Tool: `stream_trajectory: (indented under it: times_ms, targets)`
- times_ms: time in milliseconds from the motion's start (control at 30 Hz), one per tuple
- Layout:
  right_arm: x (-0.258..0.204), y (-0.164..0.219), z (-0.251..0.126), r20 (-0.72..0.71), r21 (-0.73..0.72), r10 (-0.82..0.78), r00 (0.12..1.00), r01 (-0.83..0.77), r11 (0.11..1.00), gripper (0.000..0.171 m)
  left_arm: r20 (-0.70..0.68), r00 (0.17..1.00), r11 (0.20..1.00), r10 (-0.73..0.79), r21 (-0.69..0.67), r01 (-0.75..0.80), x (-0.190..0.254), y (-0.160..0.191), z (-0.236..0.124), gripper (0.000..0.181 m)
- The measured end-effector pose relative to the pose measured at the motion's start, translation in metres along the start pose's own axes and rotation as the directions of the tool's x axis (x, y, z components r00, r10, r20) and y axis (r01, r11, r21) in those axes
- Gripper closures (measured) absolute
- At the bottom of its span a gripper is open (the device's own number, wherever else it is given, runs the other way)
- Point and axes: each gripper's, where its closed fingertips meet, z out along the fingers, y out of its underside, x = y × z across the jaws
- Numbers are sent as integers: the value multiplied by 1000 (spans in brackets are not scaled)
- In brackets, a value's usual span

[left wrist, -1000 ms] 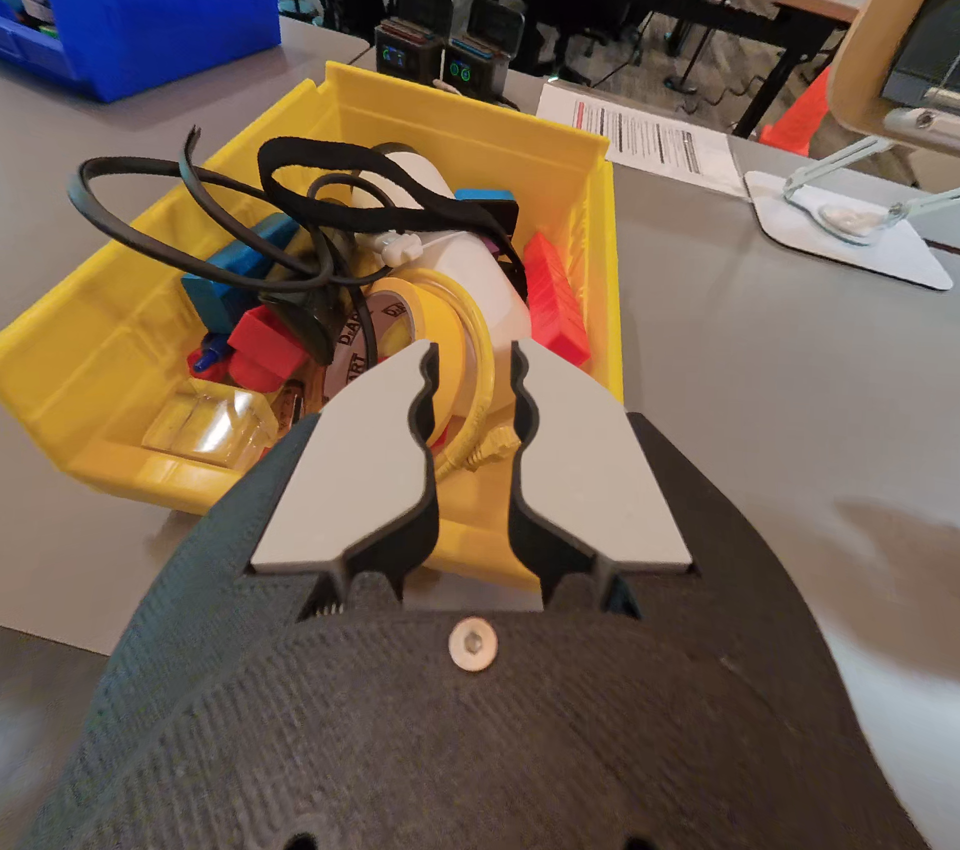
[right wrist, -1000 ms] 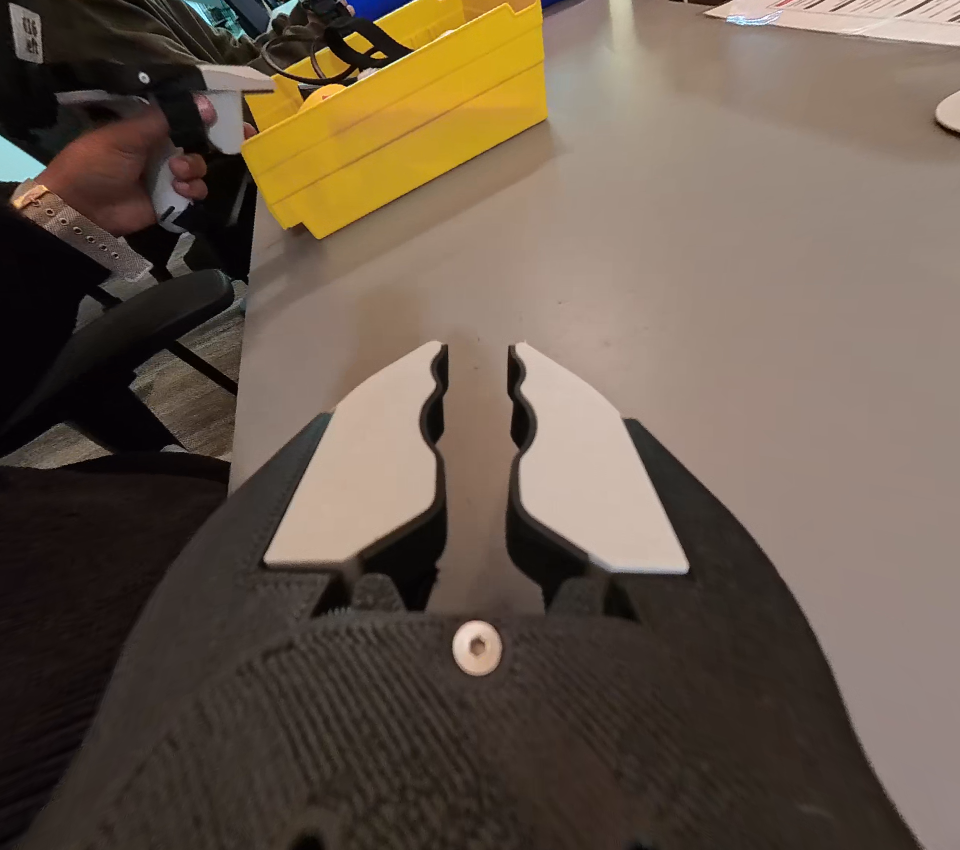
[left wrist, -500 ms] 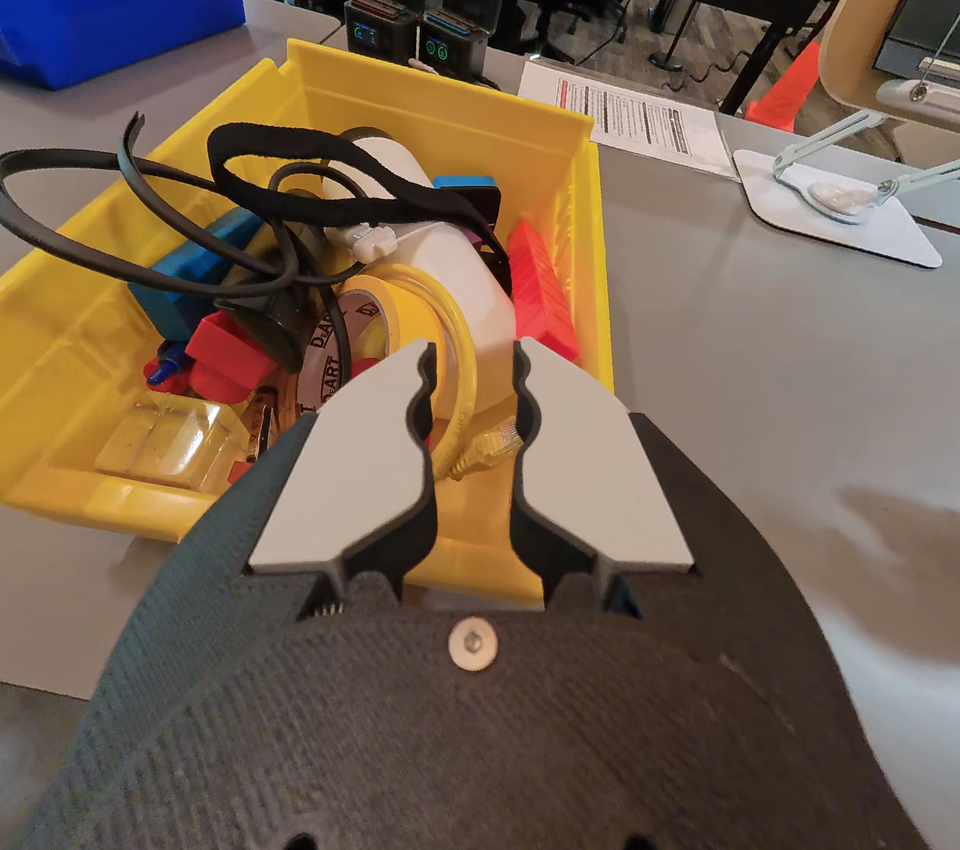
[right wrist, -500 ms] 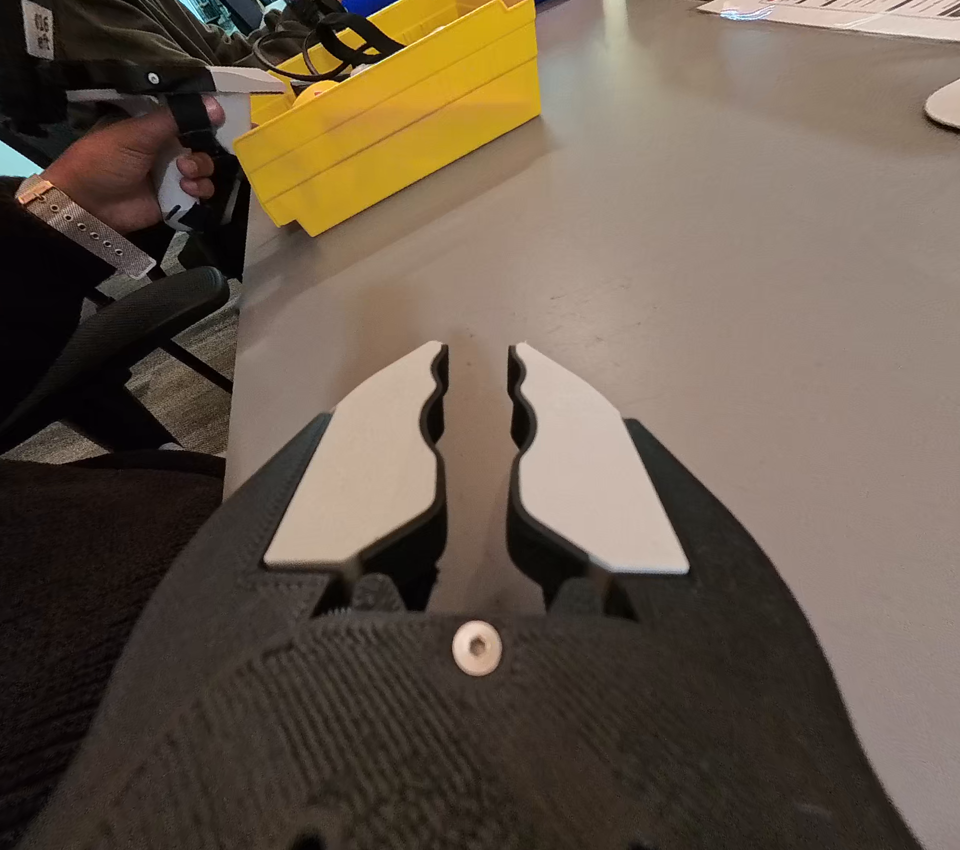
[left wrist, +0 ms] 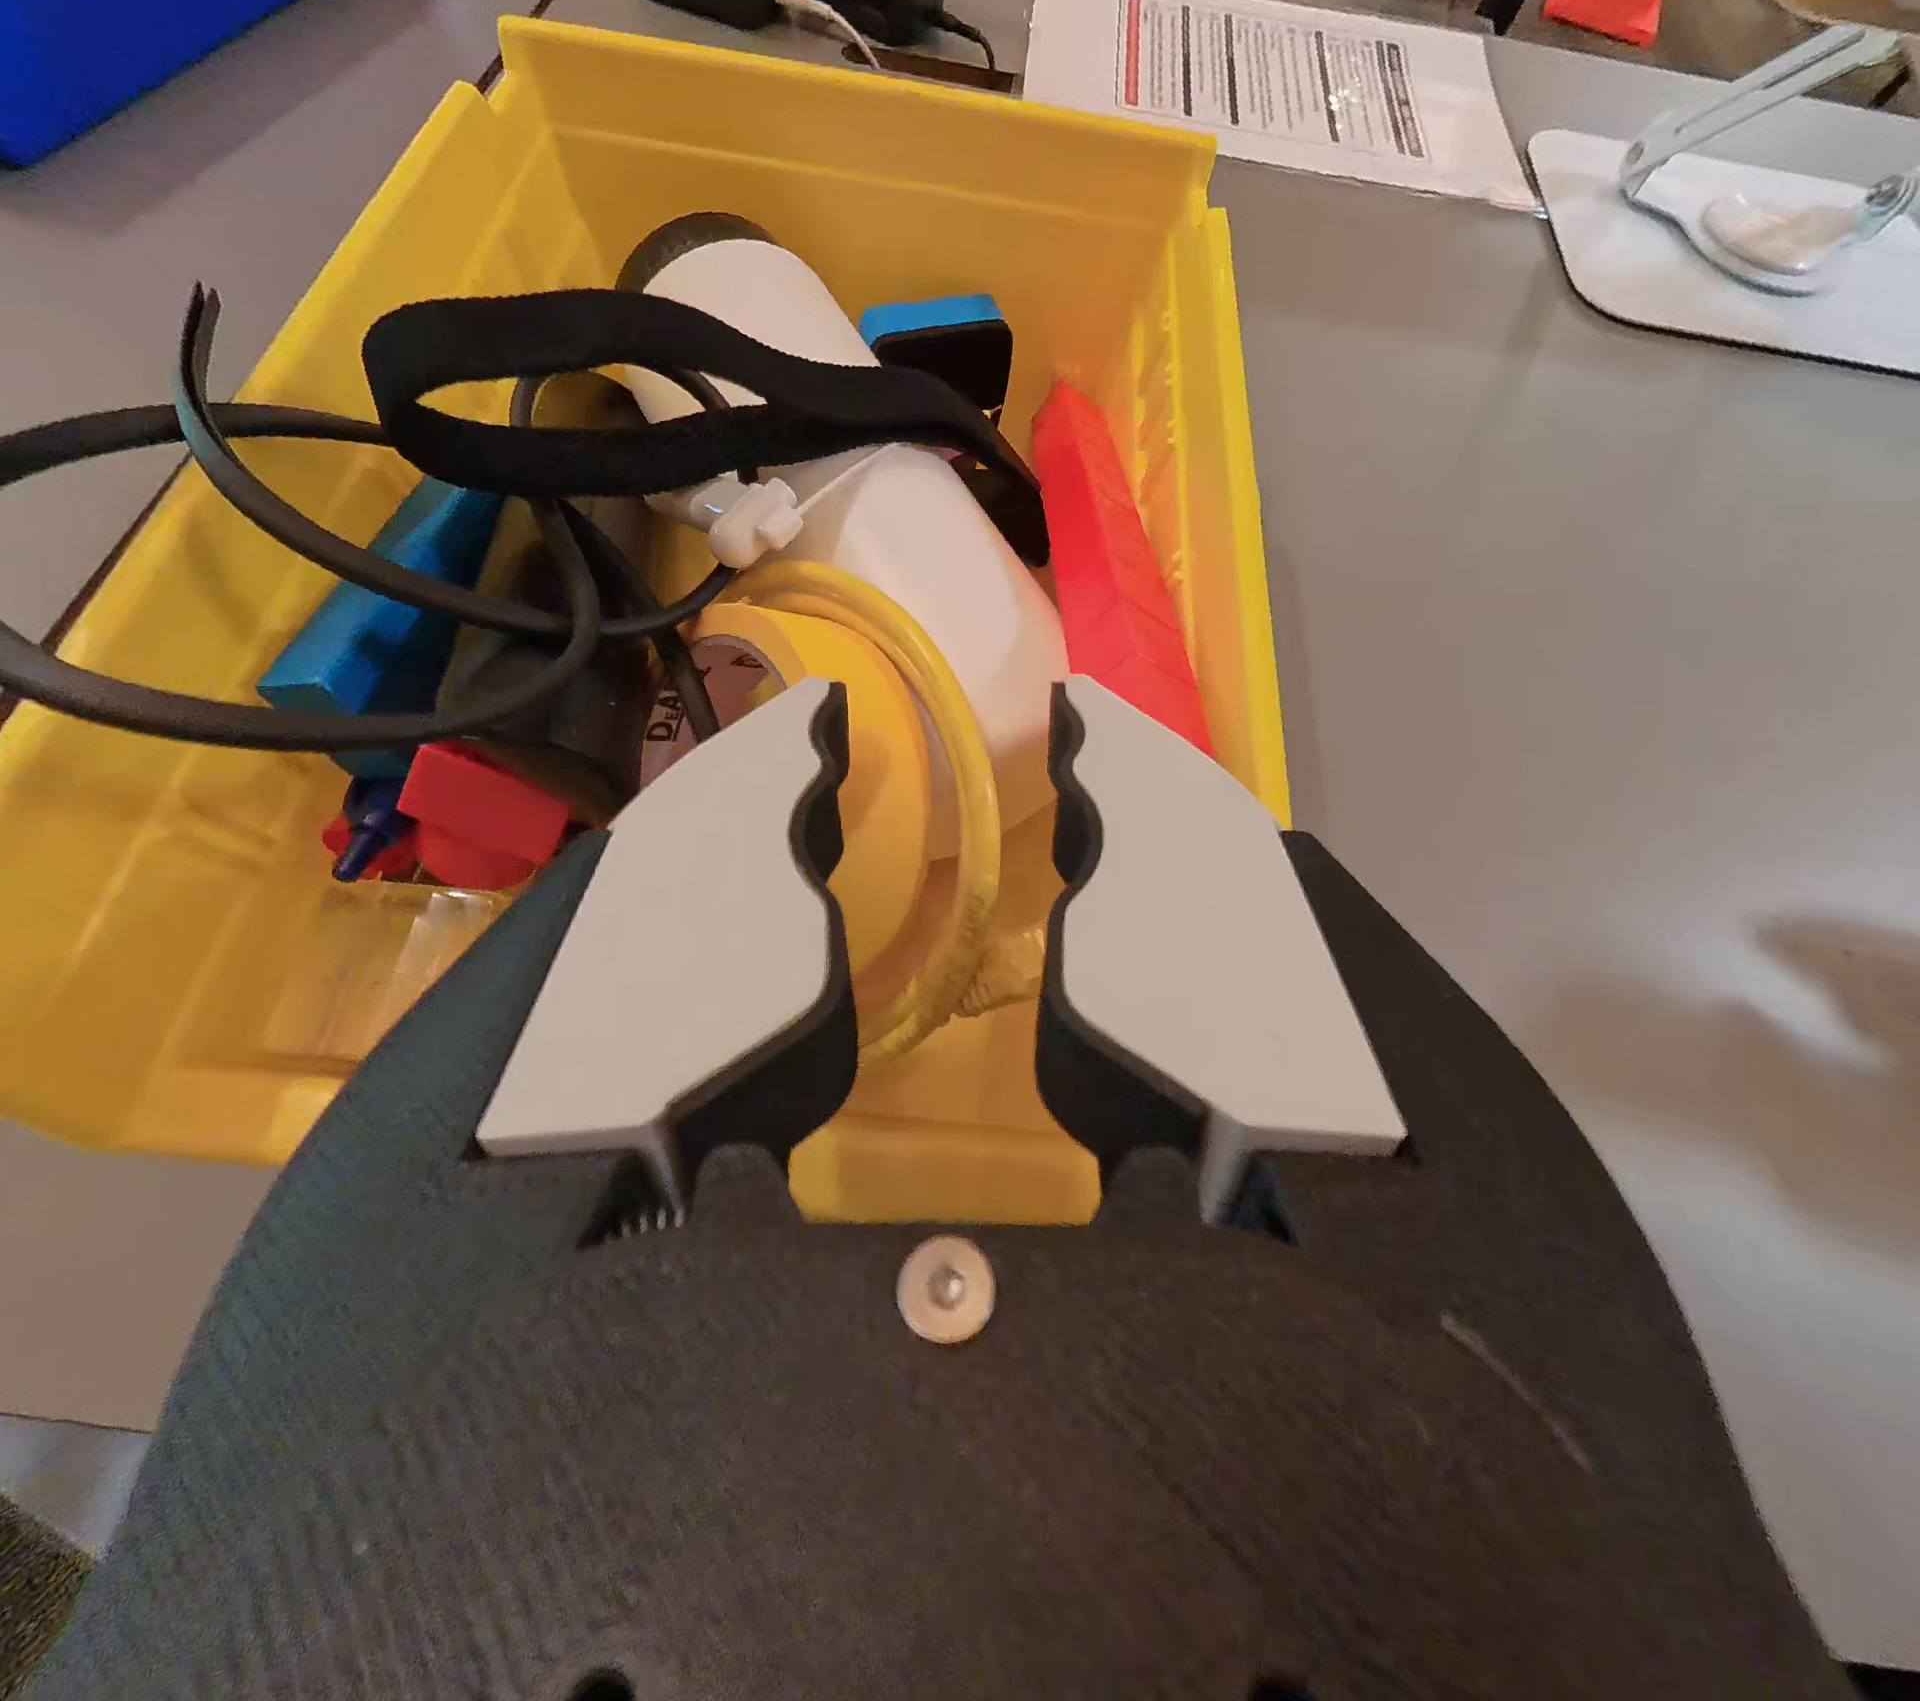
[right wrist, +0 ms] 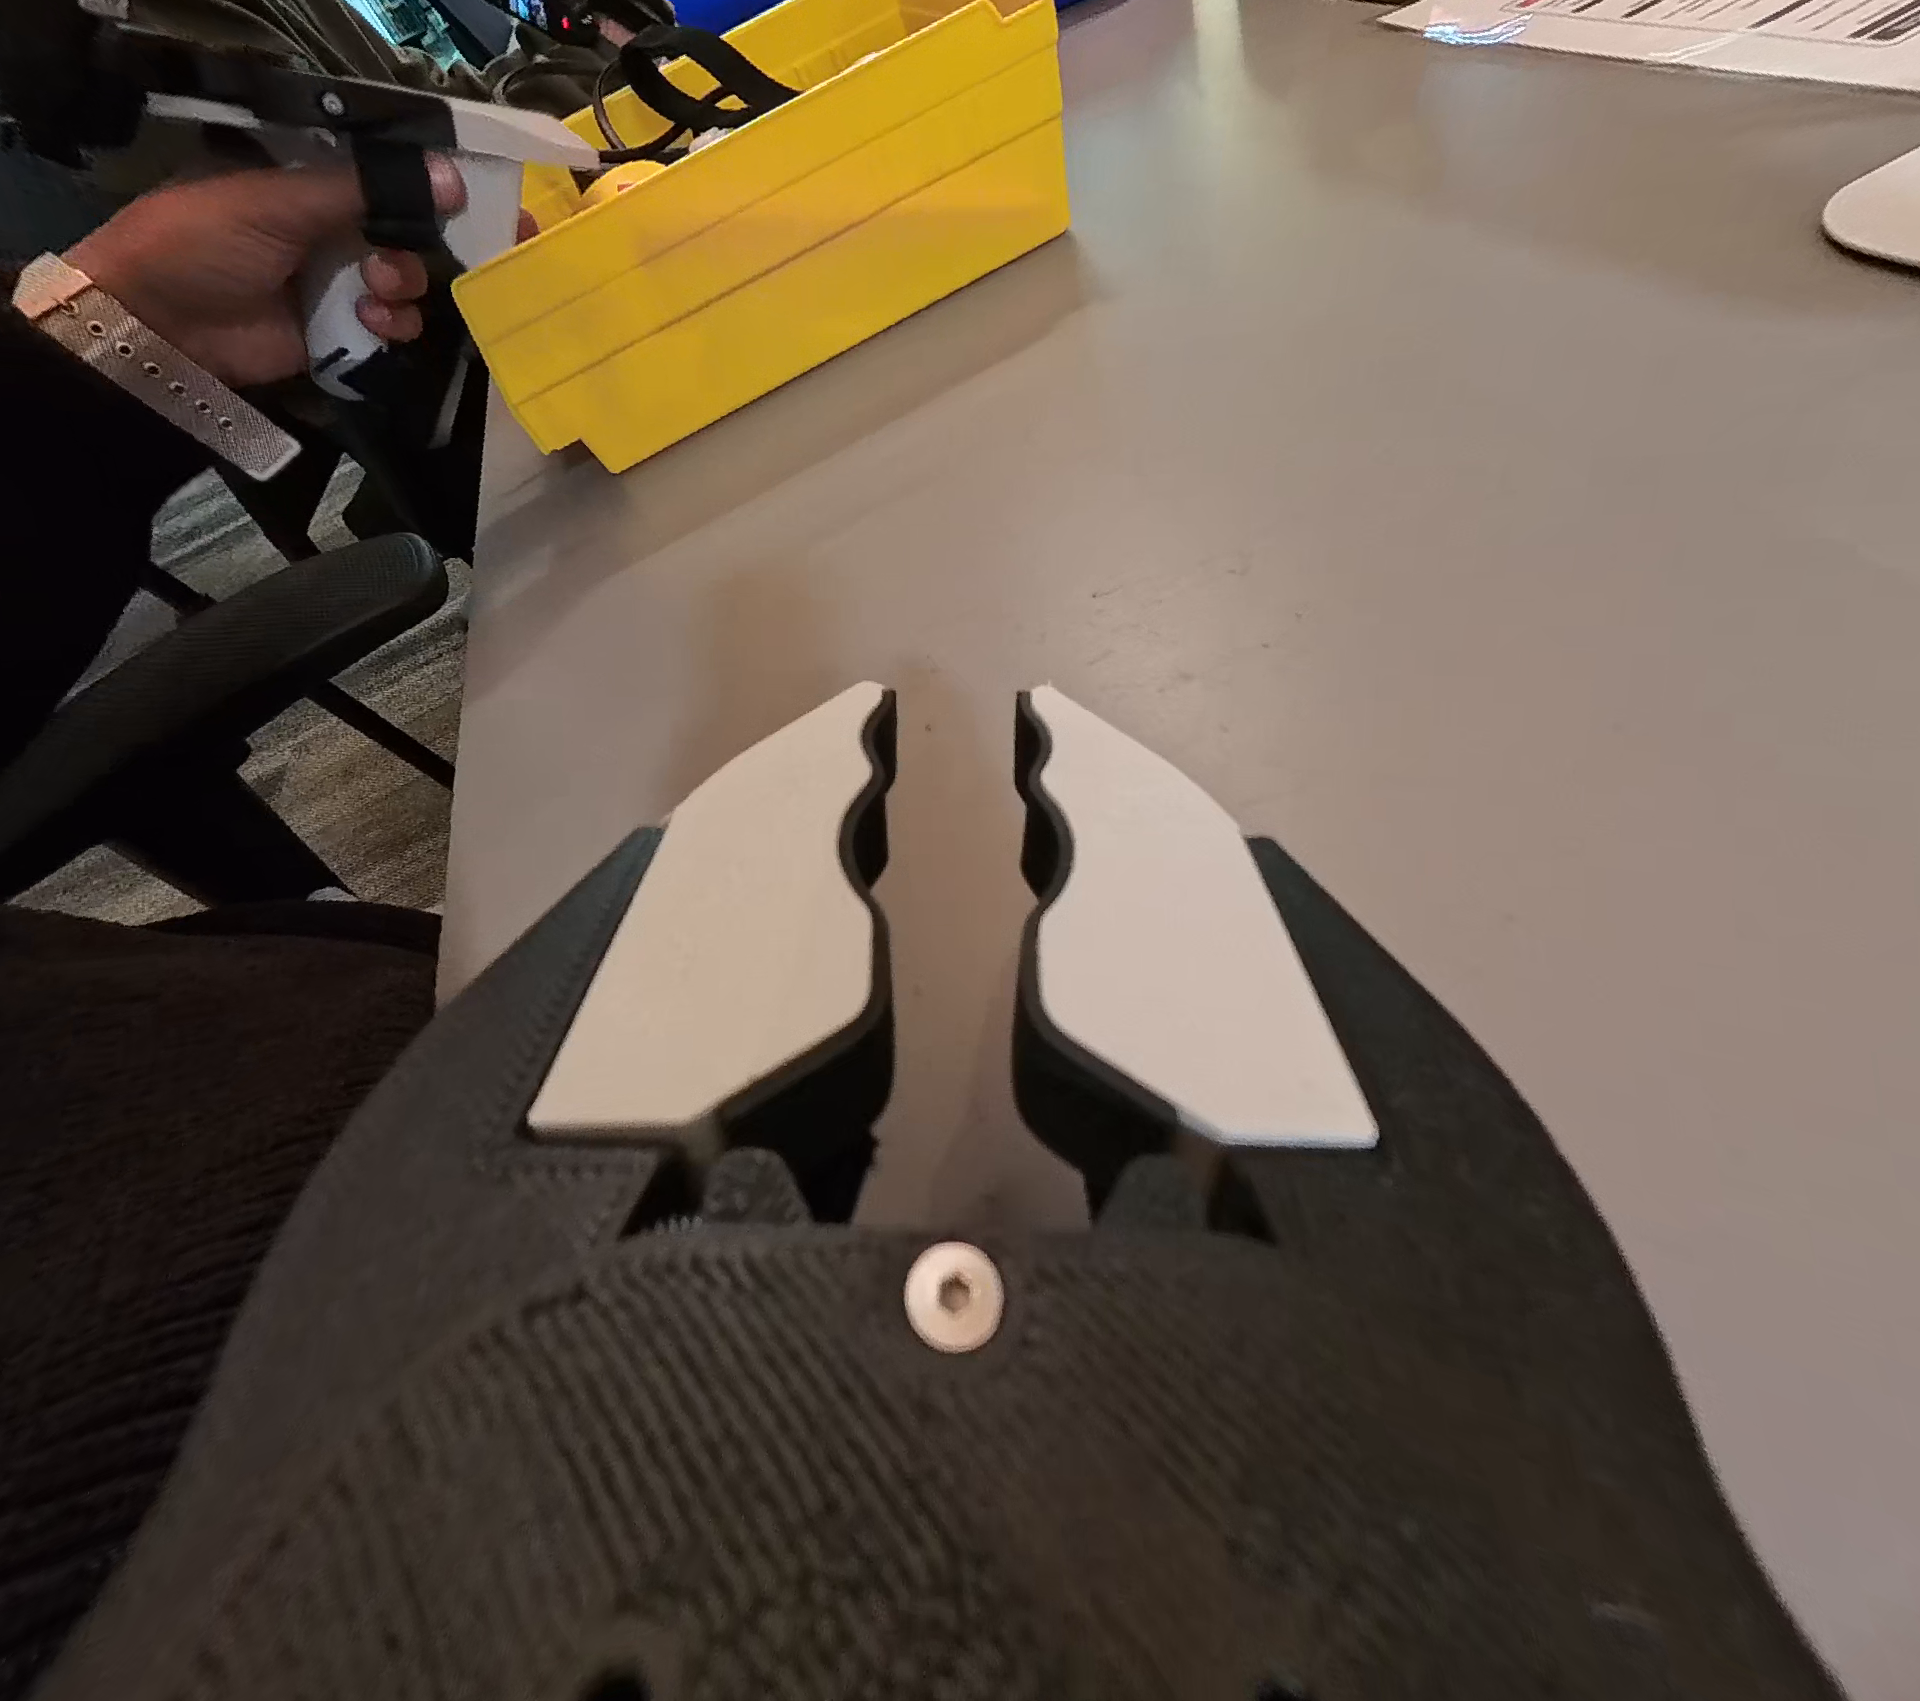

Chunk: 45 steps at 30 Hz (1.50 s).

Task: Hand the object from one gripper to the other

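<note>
Since everything in the yellow bin lies heaped together, we judge tangling to be the main risk. Going left to right across it, black cables loop out over the left wall, a black strap lies over a white bottle, a yellow tape roll and a yellow cable sit just ahead of our fingers, and a red block leans by the right wall. The task does not name which object is to be handed over; the tape roll and the yellow cable are nearest the gap. If we close on the cable alone, it may drag the roll or snag the black cables as we lift; a pinch on the roll's rounded edge may slip.

Our left gripper hangs over the bin's near end, tilted downward, its fingers apart with nothing yet between the pads; the roll and cable show through the gap, lower down. In the right wrist view a hand holds that tool level at the bin's near end.

Our right gripper waits well apart from the bin, low over bare grey table, fingers parted a little and empty, pointed along the tabletop.
</note>
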Motion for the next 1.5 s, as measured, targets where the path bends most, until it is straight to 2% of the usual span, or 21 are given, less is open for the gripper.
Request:
stream_trajectory:
  times_ms: [467, 567, 700, 800, 967, 1067, 1267, 1500]
  targets:
    - [4, -1, -2, 0, 11, 29, 1000, -29, 1000, 149, 30, 999, 992, -17, -124, 21, -12, 14, 6, 151]
    - [5, -1, -2, 1, 13, 35, 999, -35, 999, 149, 69, 997, 986, -18, -162, 29, -20, 20, 8, 139]
    - [6, -1, -3, -2, 14, 37, 999, -37, 999, 149, 35, 999, 980, 1, -201, 6, -14, 30, 12, 155]
    - [5, 0, -2, -1, 9, 38, 999, -38, 999, 149, 26, 1000, 981, 4, -192, 1, -15, 29, 11, 157]
    - [6, -1, -7, -22, 19, 29, 999, -28, 999, 150, -6, 1000, 998, -22, -63, 22, -3, -3, -4, 158]
    - [3, -1, -8, -14, 26, 33, 999, -33, 999, 150, -15, 999, 999, 38, 1, -38, 9, -26, -20, 158]
    - [-7, -3, -9, 10, 29, 15, 1000, -15, 999, 150, -6, 973, 973, 230, -6, -230, 32, -48, -37, 158]
    - [-14, -5, -11, 18, 38, -4, 1000, 3, 999, 150, -23, 918, 918, 395, -11, -396, 64, -67, -35, 158]
